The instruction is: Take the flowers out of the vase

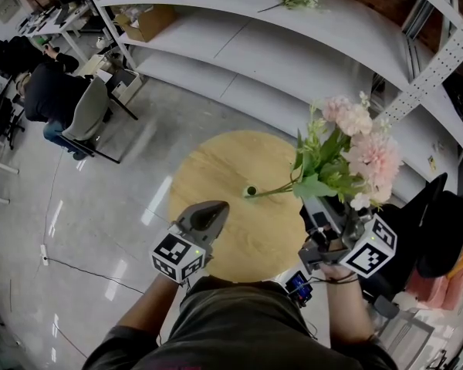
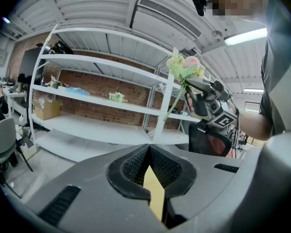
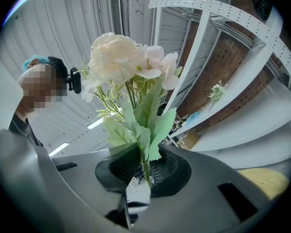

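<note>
The right gripper [image 3: 145, 176] holds the flowers [image 1: 356, 141], a stem tip at the vase [image 1: 251, 191] mouth. The left gripper [image 2: 148, 160] is closed, empty. Next I think: lift clear.

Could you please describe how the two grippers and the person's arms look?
The left gripper and right gripper are grey, with dark mesh-textured linings in the jaws; each carries a white cube of black square markers. The forearms are bare of sleeves.

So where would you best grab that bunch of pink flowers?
By the thin green stems below the leaves, coming in from the side so the jaws close across them, as the right hand-held gripper does now. The pink blooms are wide and soft, likely to crush.
</note>
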A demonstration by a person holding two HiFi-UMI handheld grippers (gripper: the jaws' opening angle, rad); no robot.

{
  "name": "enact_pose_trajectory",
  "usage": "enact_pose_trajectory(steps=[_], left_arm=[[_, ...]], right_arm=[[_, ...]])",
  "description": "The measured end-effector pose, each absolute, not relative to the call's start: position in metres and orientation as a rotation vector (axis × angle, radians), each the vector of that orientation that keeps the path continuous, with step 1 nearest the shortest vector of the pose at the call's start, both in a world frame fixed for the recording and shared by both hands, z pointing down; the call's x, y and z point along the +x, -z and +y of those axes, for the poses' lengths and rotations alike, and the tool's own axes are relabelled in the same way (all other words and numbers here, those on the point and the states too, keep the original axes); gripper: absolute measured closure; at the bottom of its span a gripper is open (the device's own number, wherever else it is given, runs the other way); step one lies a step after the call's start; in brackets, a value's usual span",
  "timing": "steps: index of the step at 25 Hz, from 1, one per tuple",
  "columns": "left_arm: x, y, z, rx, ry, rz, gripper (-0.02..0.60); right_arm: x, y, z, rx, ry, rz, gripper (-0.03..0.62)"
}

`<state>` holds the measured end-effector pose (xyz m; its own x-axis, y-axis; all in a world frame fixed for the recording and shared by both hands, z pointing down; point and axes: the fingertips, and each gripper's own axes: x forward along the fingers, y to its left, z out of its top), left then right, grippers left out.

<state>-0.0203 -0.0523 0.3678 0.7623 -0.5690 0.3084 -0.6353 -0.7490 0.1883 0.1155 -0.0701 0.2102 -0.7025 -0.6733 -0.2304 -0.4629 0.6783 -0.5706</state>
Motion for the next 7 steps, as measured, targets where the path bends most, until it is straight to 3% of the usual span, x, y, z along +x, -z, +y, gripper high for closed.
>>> enact_pose_trajectory(steps=[7], left_arm=[[-0.011, -0.372, -0.053, 2.678, -0.334, -0.934, 0.572]], right_arm=[[0.129, -0.227, -0.075, -0.899, 0.714, 2.452, 0.539]])
